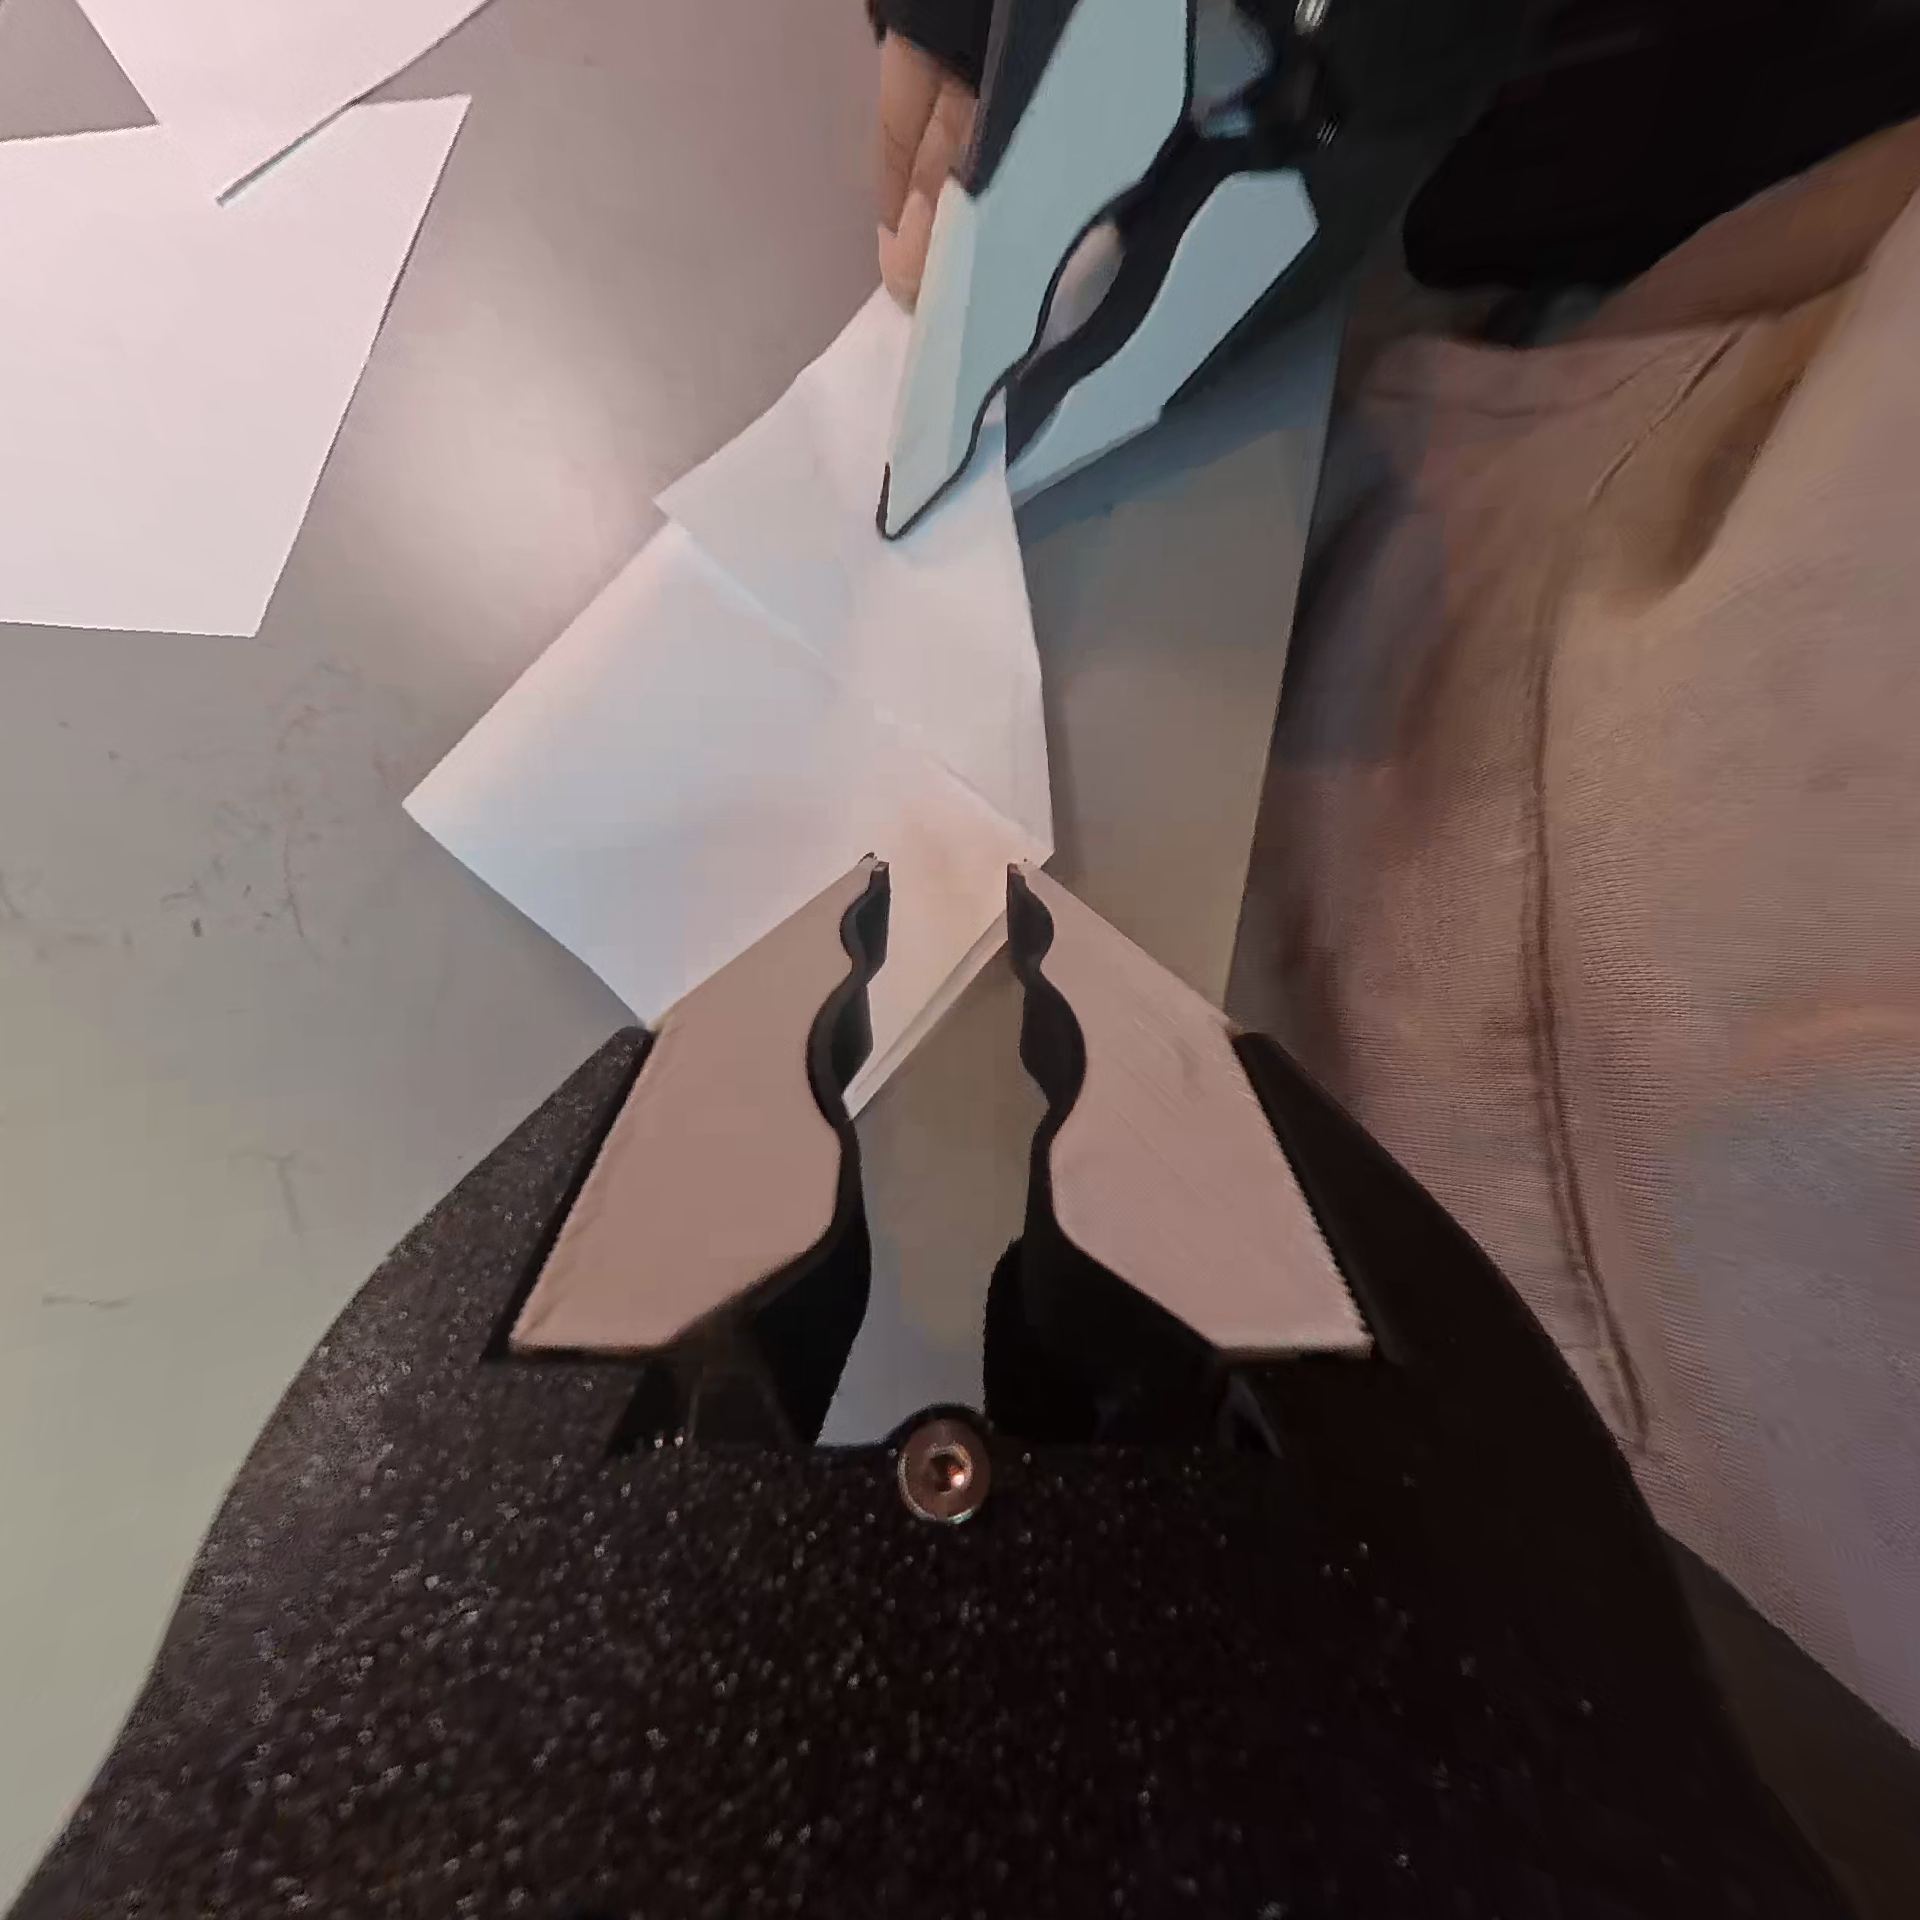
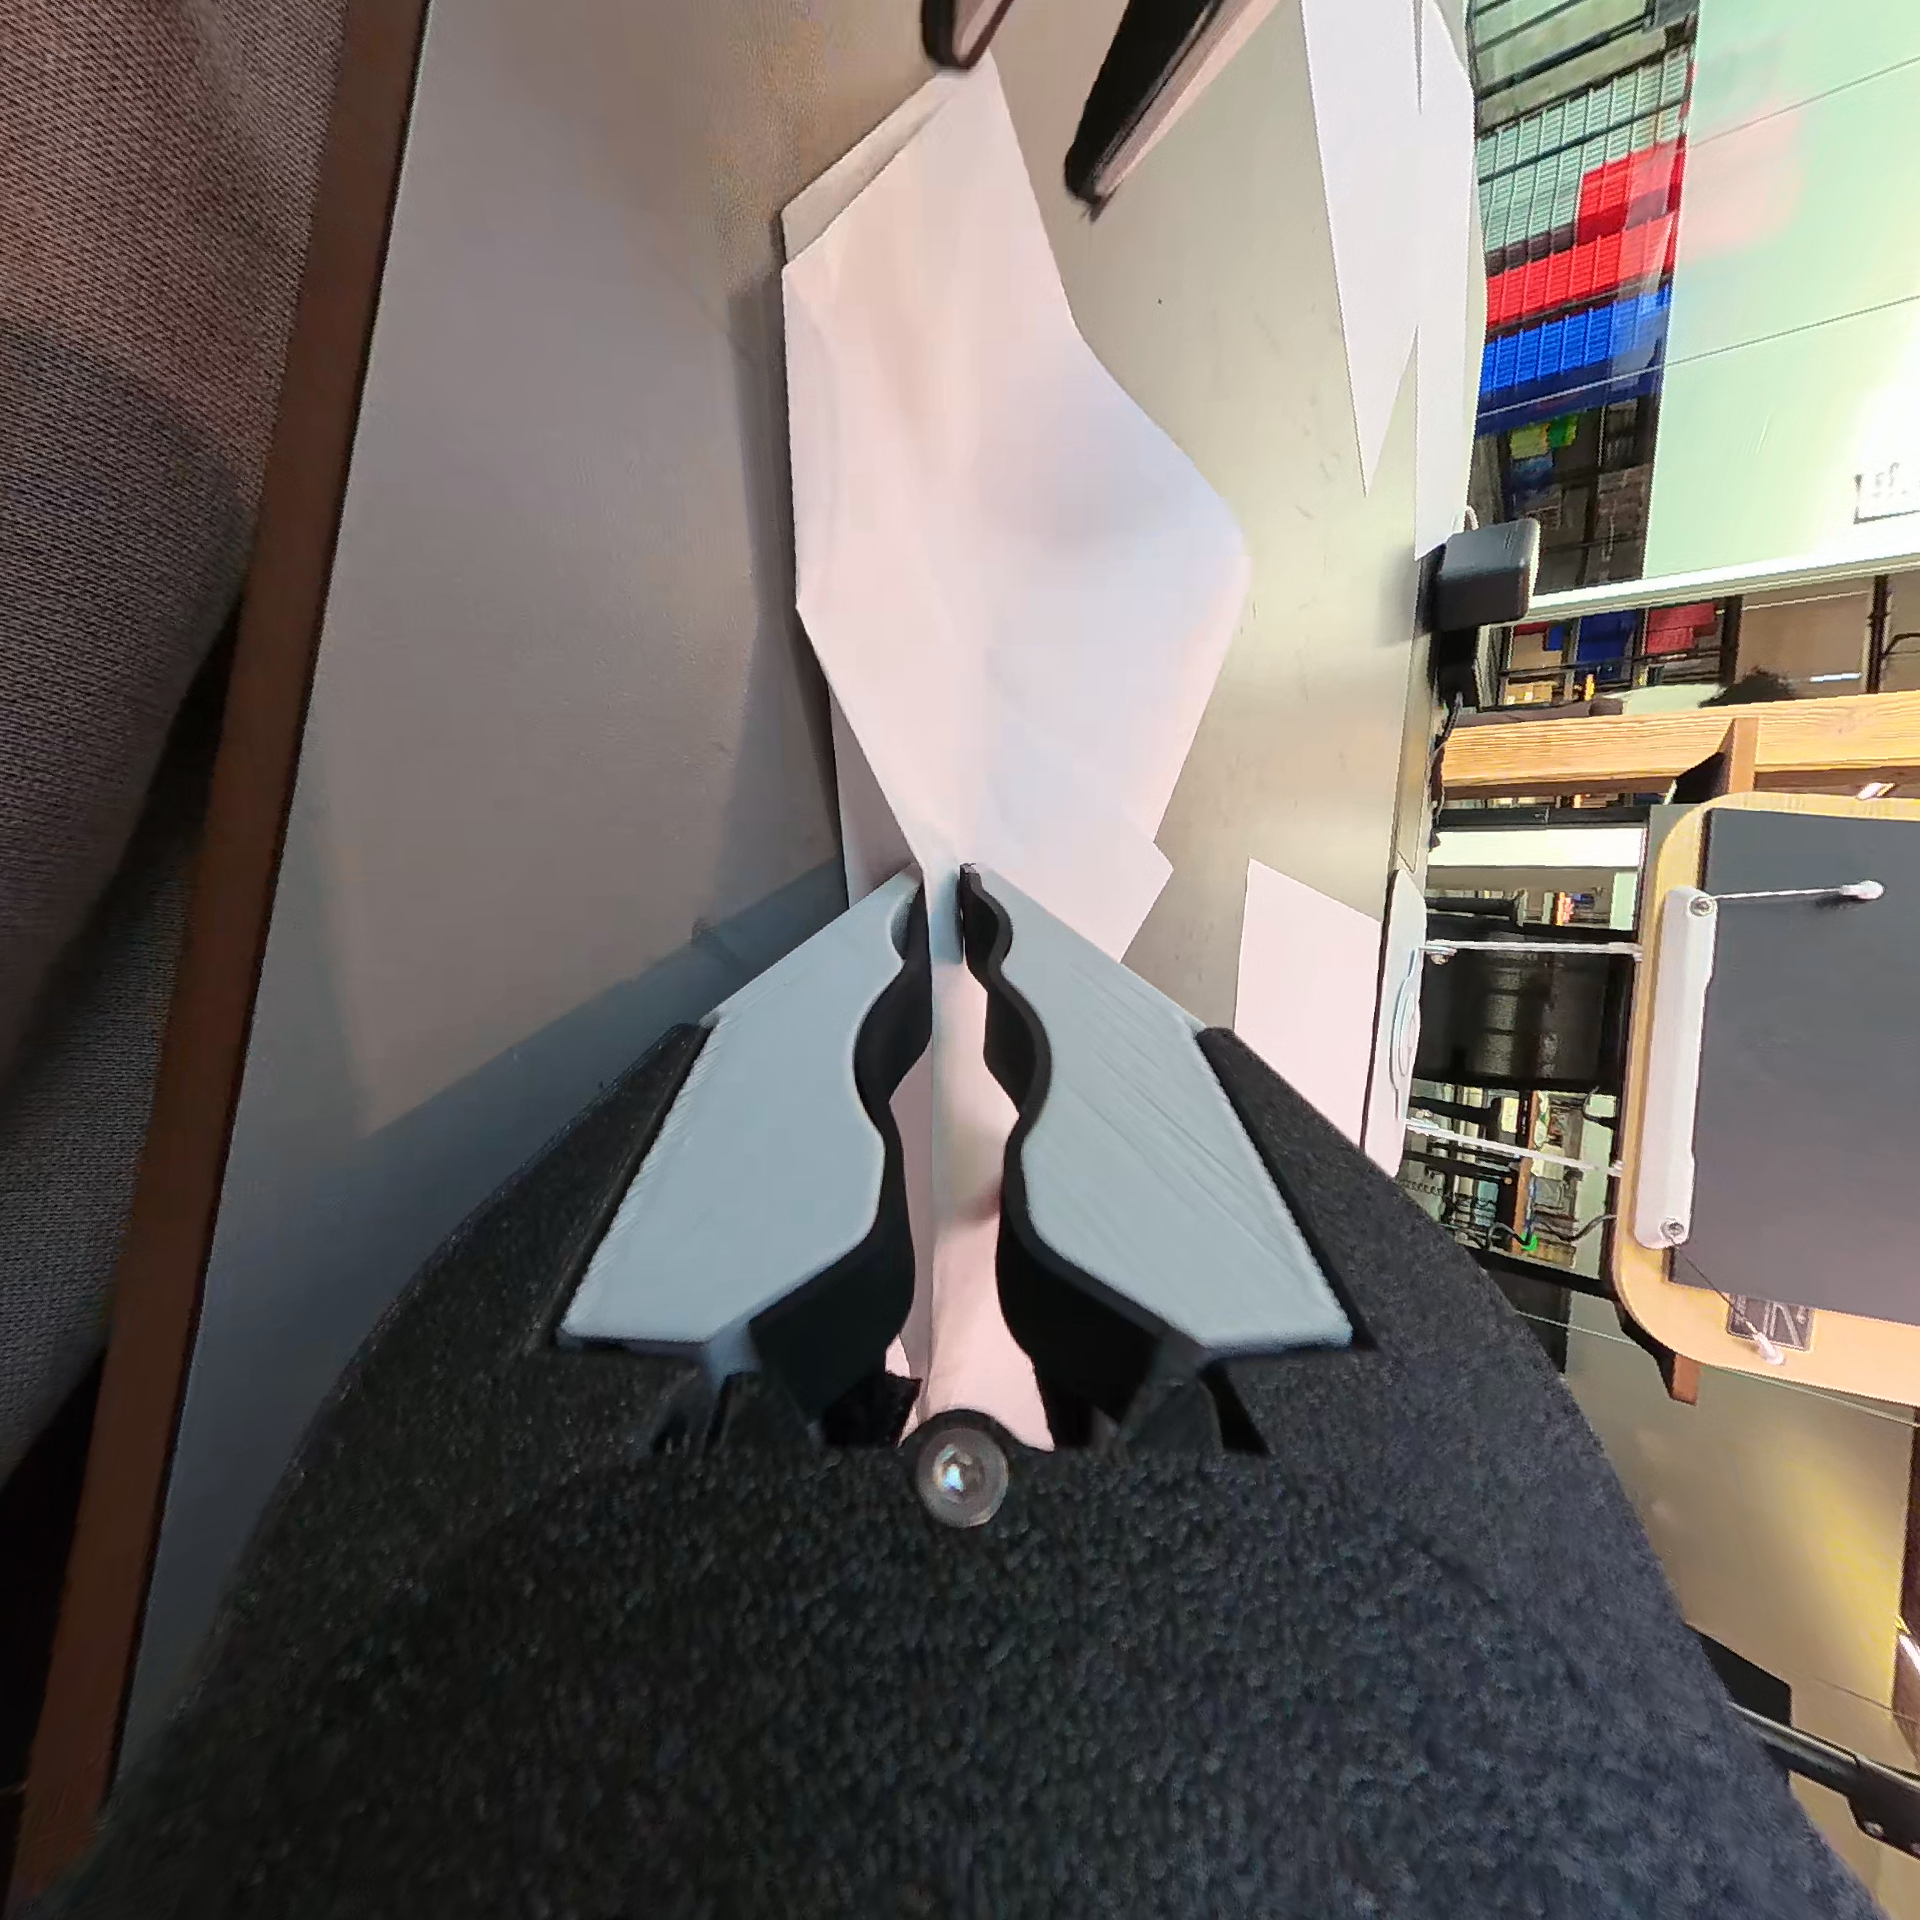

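A folded white paper sheet (image 1: 769,717) lies on the grey table (image 1: 312,1039), partly lifted at its far end. My left gripper (image 1: 948,873) is open, its jaws either side of the sheet's near corner by the table edge. My right gripper (image 2: 961,875) is shut on the sheet's (image 2: 987,520) other end, and the paper runs back between its jaws. The right gripper also shows in the left wrist view (image 1: 956,478), held by a hand (image 1: 914,156). The left gripper's fingers (image 2: 1132,114) show at the top of the right wrist view.
More white sheets (image 1: 208,364) lie farther out on the table; they also show in the right wrist view (image 2: 1382,260). A person's beige trousers (image 1: 1558,831) are next to the table edge (image 2: 260,727). A black box (image 2: 1481,582) sits at the far edge. Shelves with red and blue bins (image 2: 1579,301) stand beyond. The gap from one gripper's tips to the other's is roughly 11 cm.
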